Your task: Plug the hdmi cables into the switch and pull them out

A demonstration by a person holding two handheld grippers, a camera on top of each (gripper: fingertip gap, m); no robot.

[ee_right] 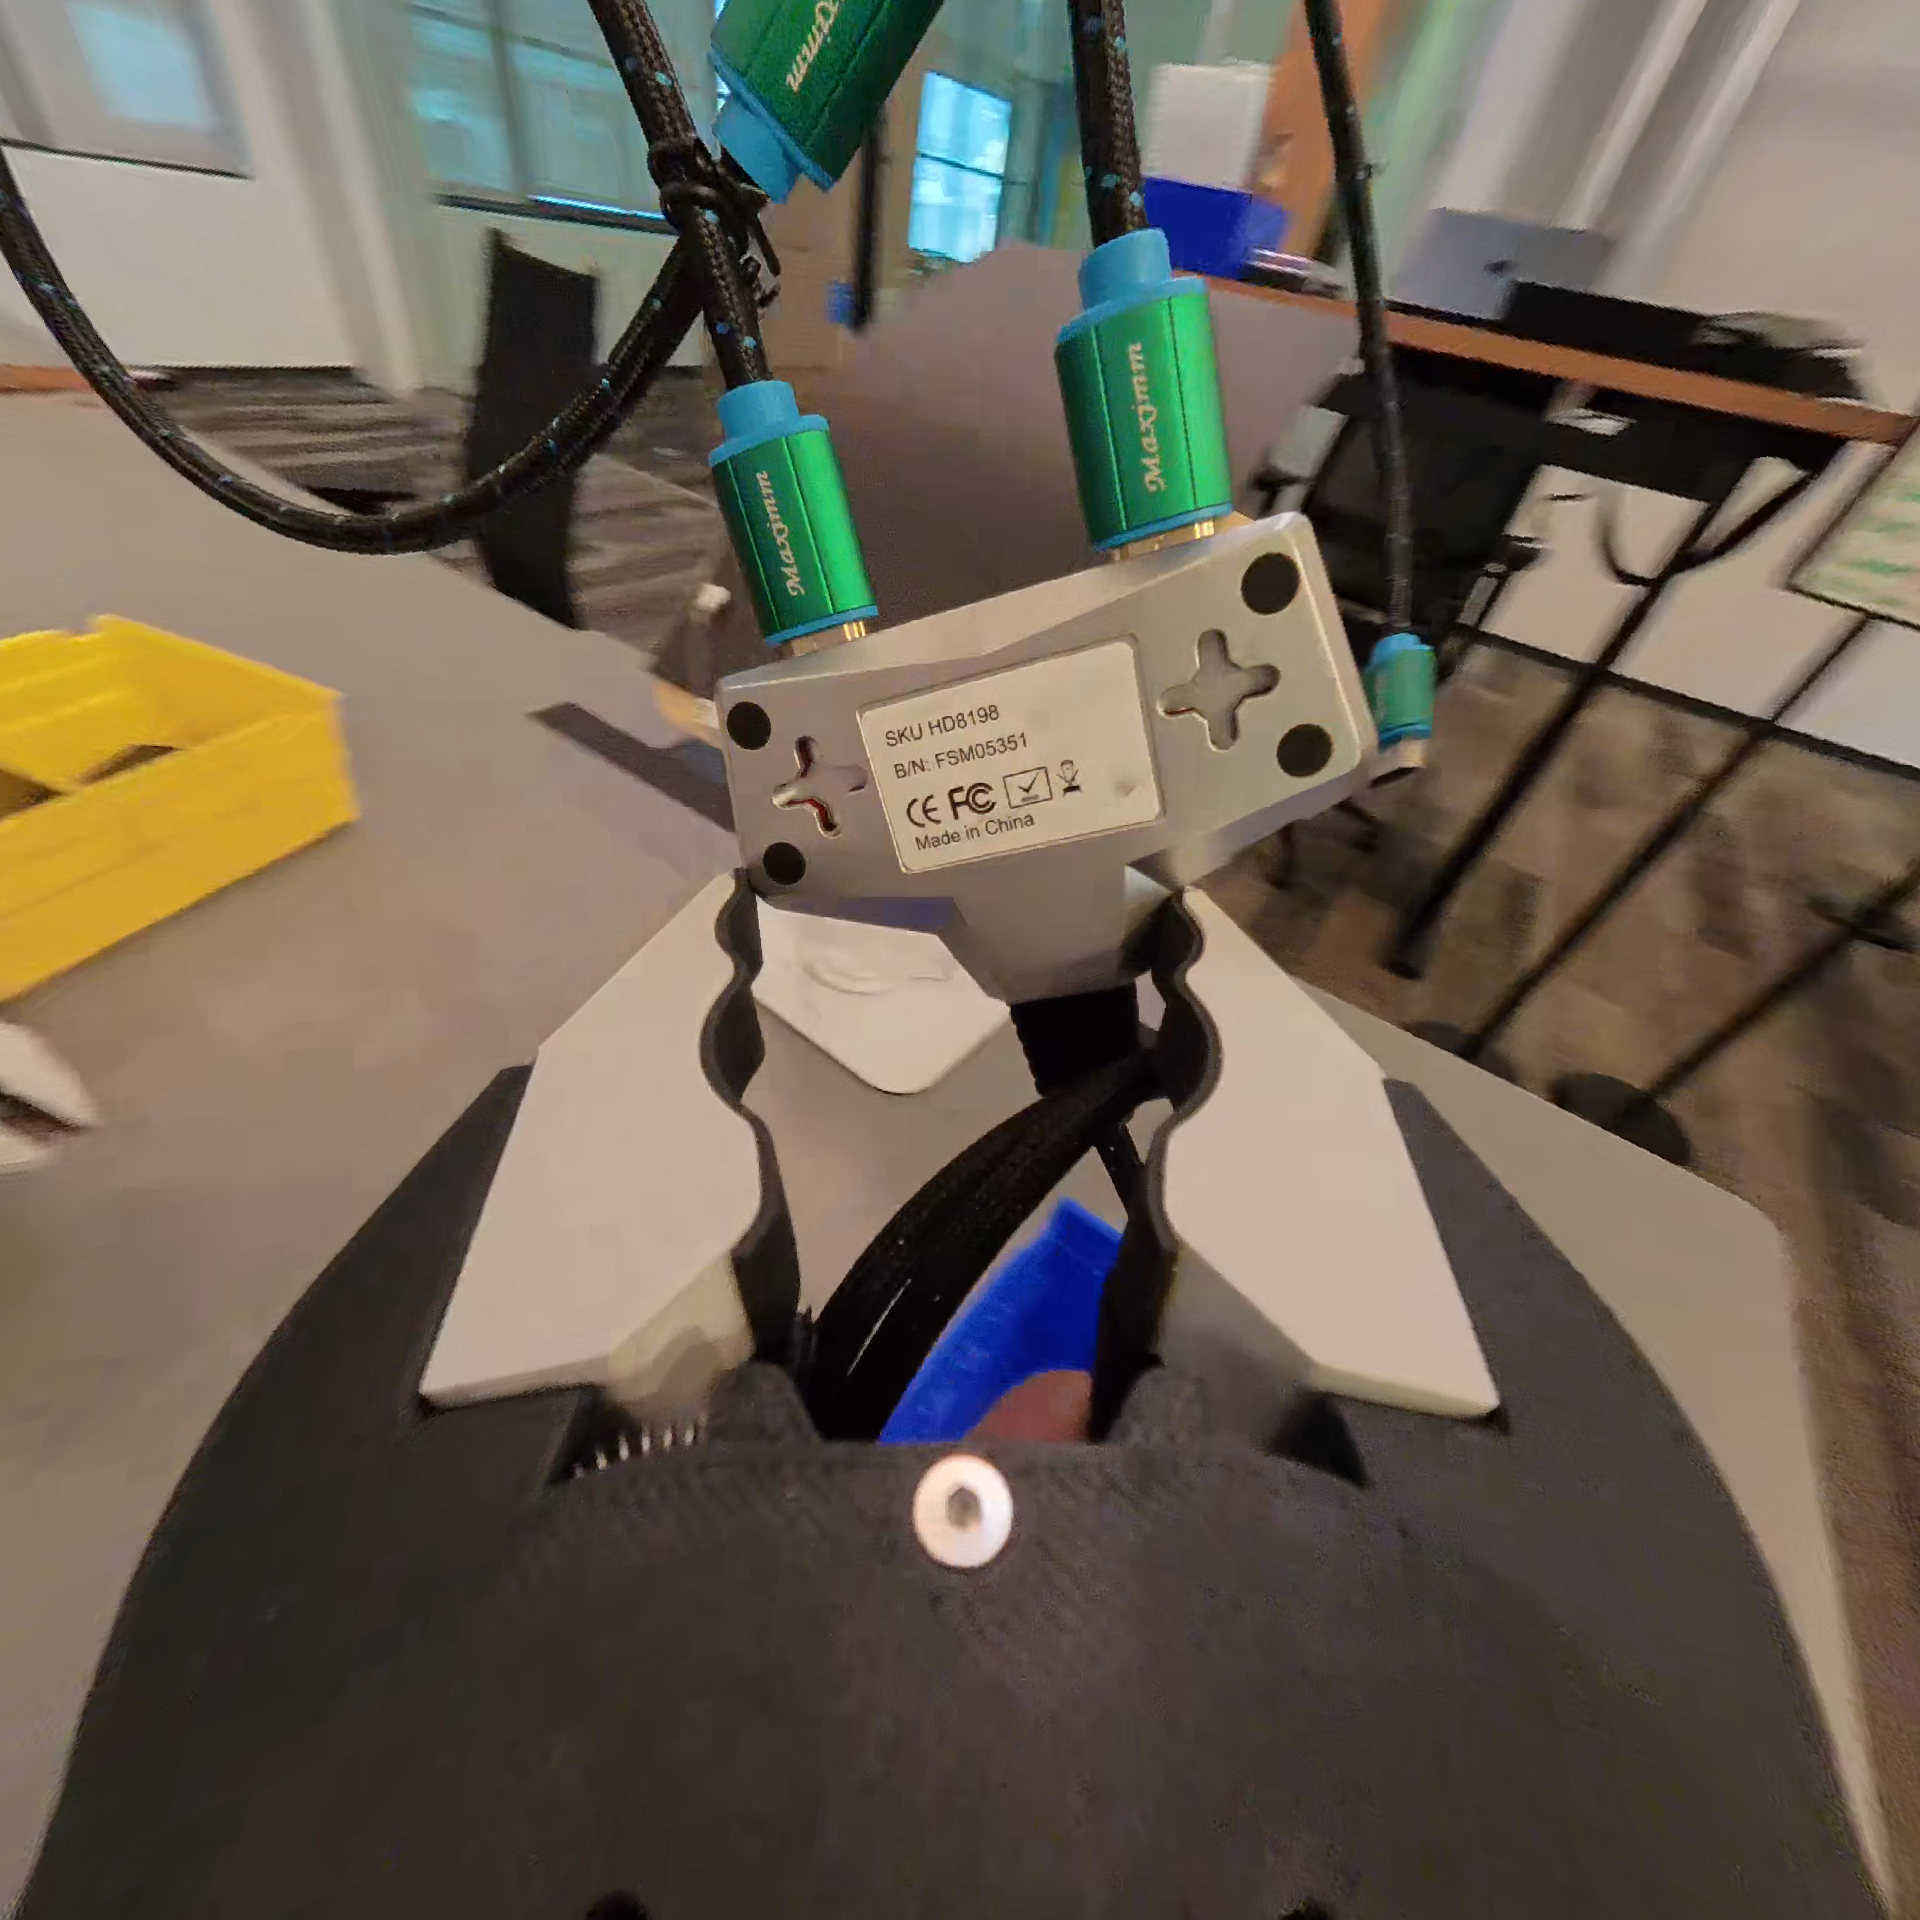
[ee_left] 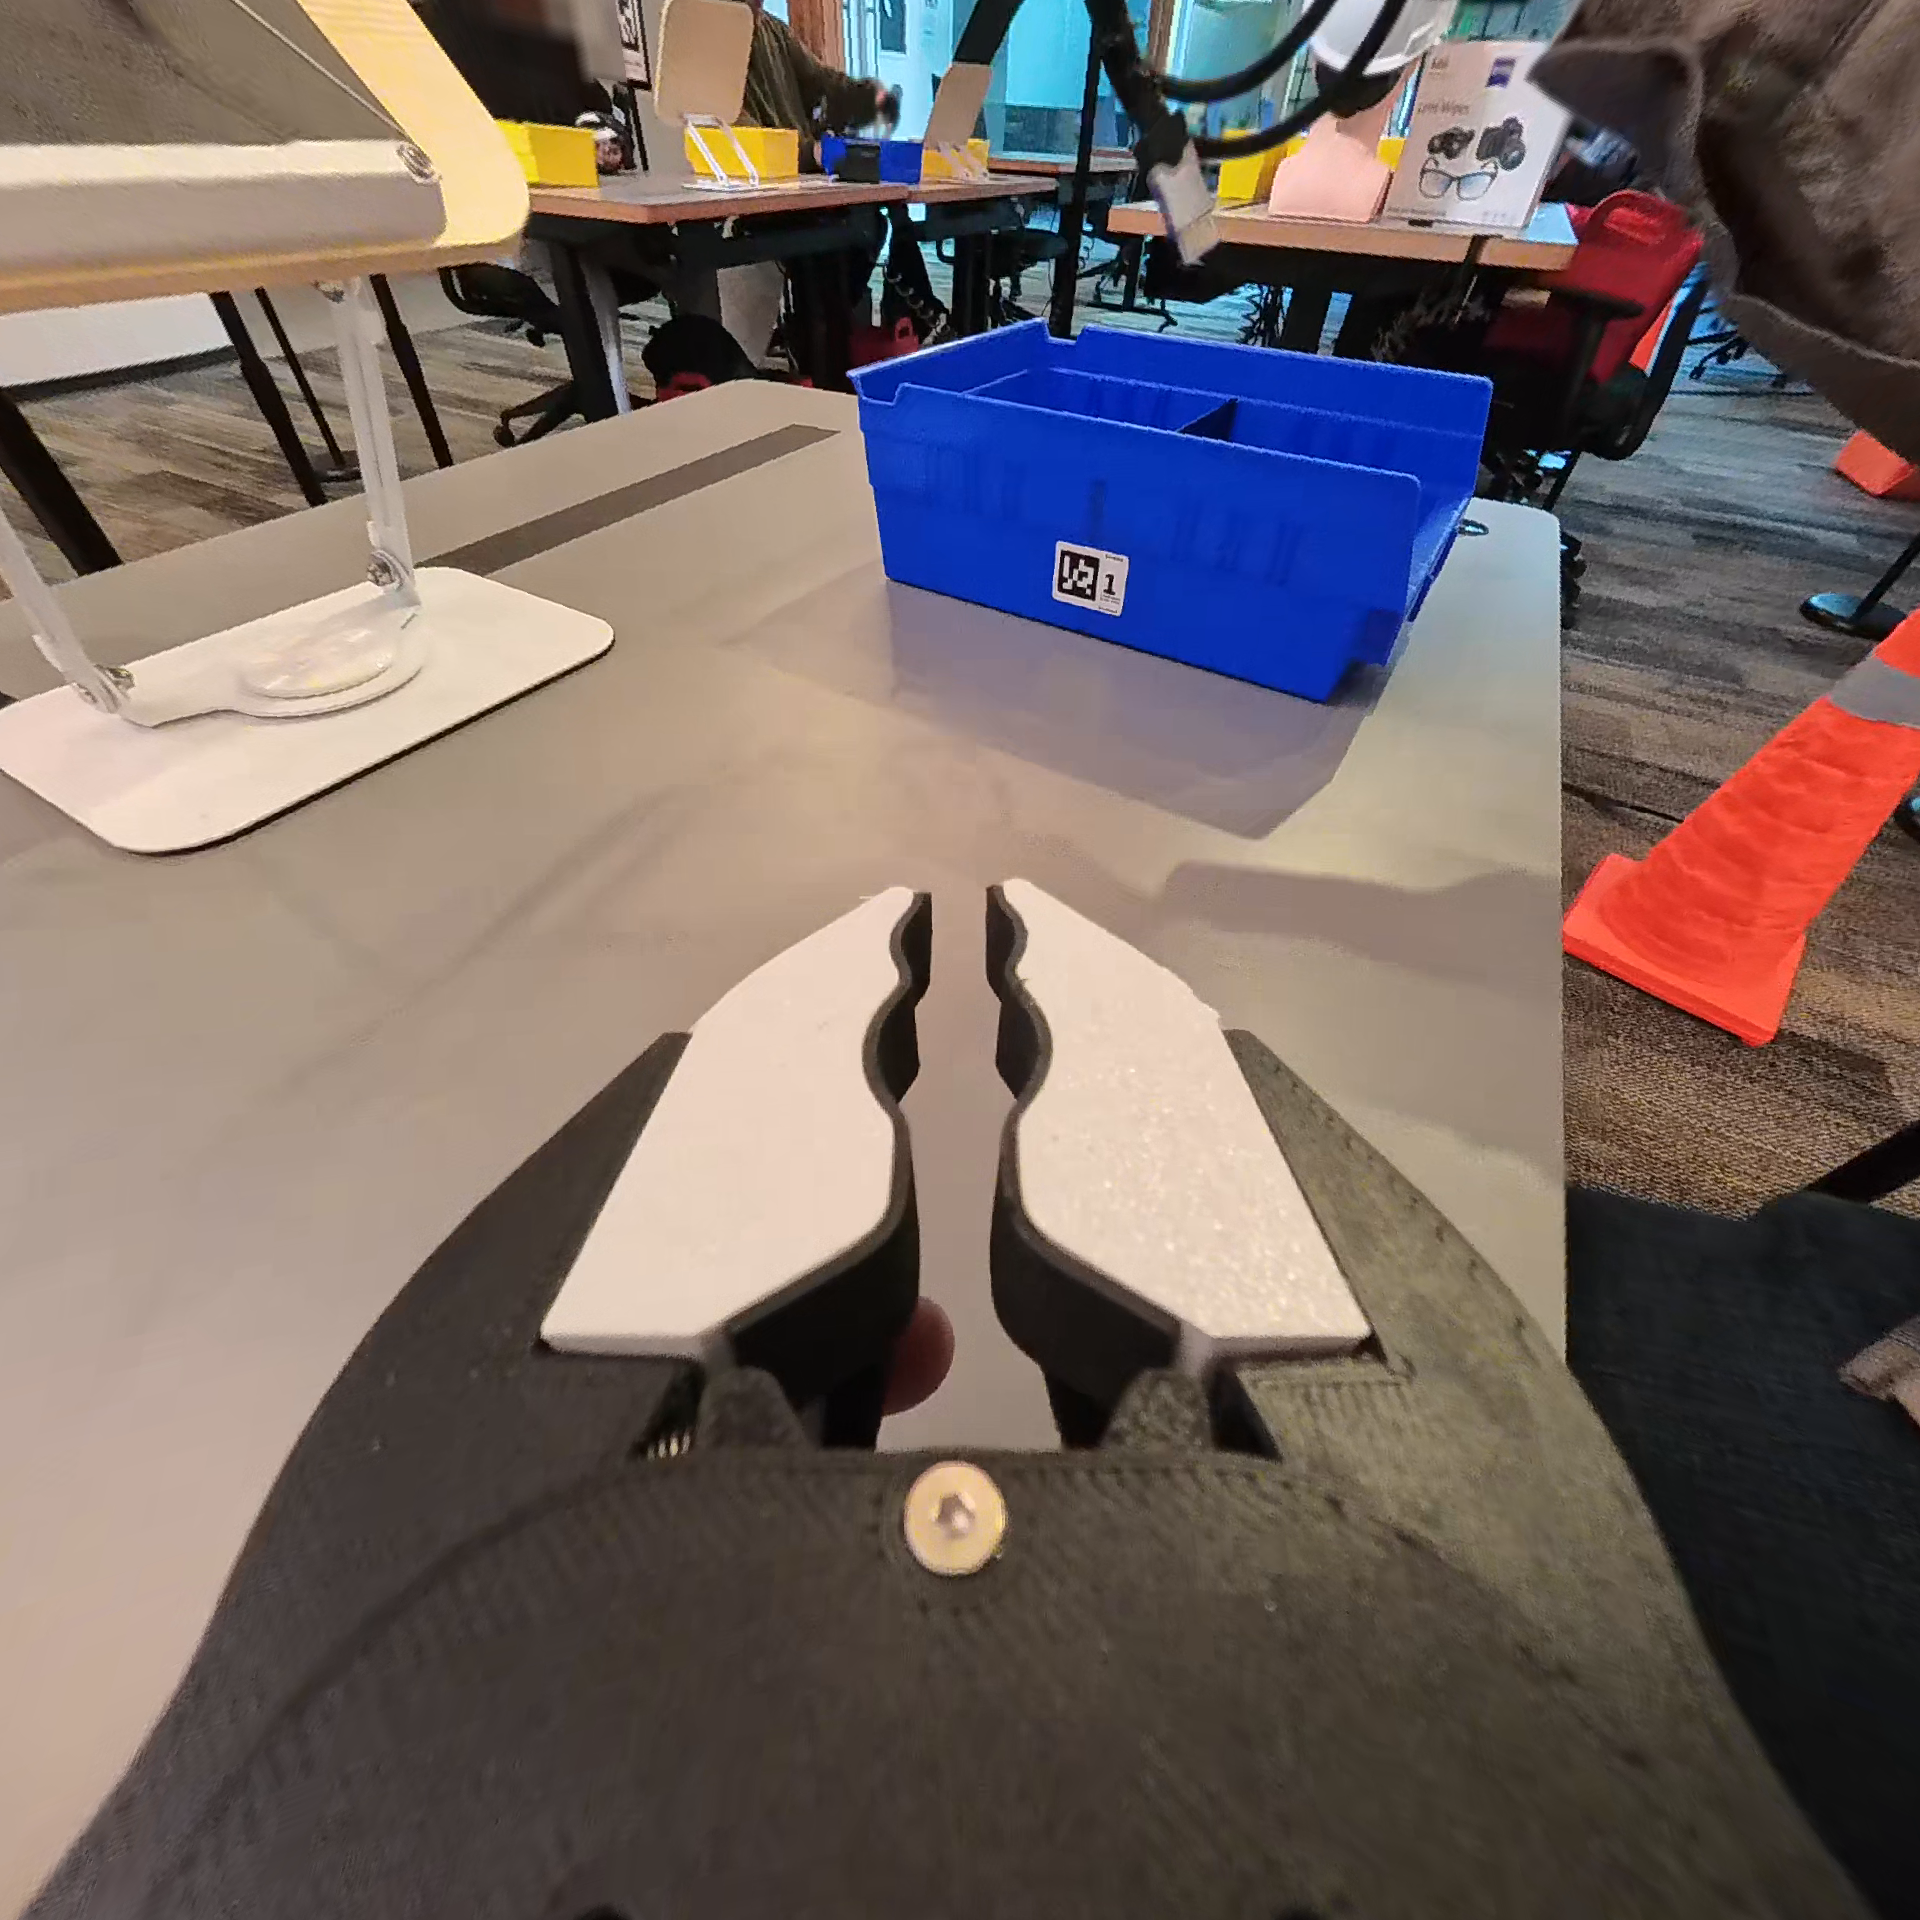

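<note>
My right gripper (ee_right: 956,904) is shut on the narrow lower end of the silver HDMI switch (ee_right: 1018,769) and holds it in the air with its labelled underside toward the camera. Two green HDMI plugs (ee_right: 795,530) (ee_right: 1143,416) sit in the switch's far edge, their black braided cables (ee_right: 312,499) looping upward. A third green plug (ee_right: 821,73) hangs loose above, and a fourth (ee_right: 1401,691) dangles beside the switch's right end. My left gripper (ee_left: 958,904) is low over the grey table (ee_left: 520,987), empty, with only a narrow gap between its fingers. A cable plug (ee_left: 1179,203) dangles high in the left wrist view.
A blue bin (ee_left: 1143,540) stands on the table ahead of my left gripper. A white stand base (ee_left: 312,707) is at the left. An orange cone (ee_left: 1745,883) is on the floor past the table's right edge. A yellow bin (ee_right: 156,748) is at left in the right wrist view. The tips of one gripper are about 40 centimetres away from the tips of the other. The right gripper is farther from the white stand base (ee_left: 312,707), some 45 centimetres, than the left, some 35 centimetres. The right camera catches it too, in the right wrist view (ee_right: 809,954).
</note>
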